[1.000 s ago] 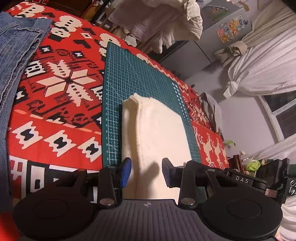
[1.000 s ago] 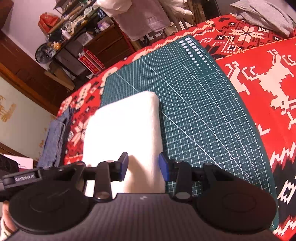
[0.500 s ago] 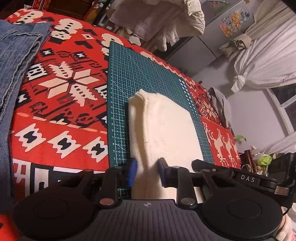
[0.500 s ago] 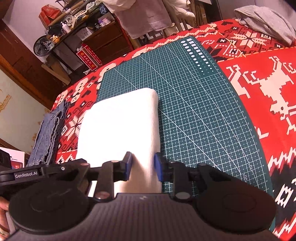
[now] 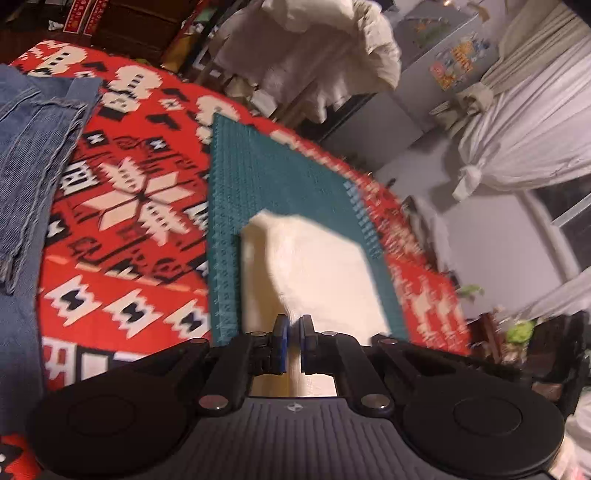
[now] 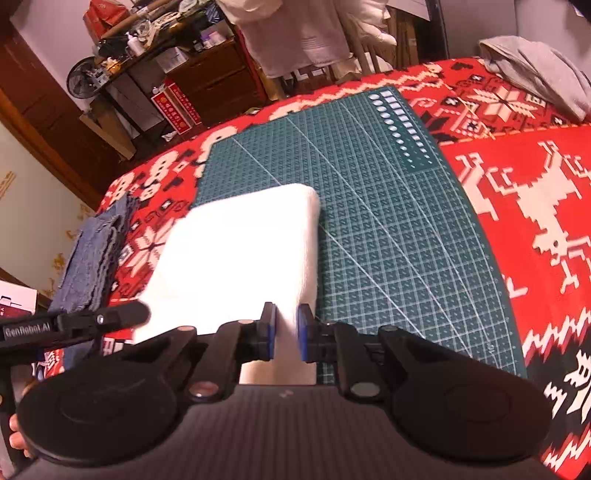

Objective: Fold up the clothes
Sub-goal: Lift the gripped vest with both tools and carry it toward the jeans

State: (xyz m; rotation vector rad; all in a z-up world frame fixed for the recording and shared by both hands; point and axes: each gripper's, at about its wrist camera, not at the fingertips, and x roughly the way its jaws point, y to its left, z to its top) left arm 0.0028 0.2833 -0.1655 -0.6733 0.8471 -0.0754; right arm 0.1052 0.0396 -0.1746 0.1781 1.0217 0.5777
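A folded cream-white garment [image 5: 321,273] lies on a green cutting mat [image 5: 266,177]. My left gripper [image 5: 293,332] is shut on the garment's near edge, and the cloth rises in a ridge from the pinch. In the right wrist view the same white garment [image 6: 240,251] covers the left part of the mat [image 6: 388,221]. My right gripper [image 6: 284,328] is shut on its near right corner. The left gripper's body [image 6: 74,325] shows at the left edge of the right wrist view.
A red patterned blanket [image 5: 122,206] covers the surface under the mat. Folded blue jeans [image 5: 33,155] lie at the left. A grey garment [image 6: 535,81] lies at the far right corner. Cluttered furniture and hanging clothes [image 6: 295,33] stand beyond the far edge.
Both grippers went from open around the garment's near edge to shut on it. The left view is now motion-blurred and the cloth lifts at the left pinch.
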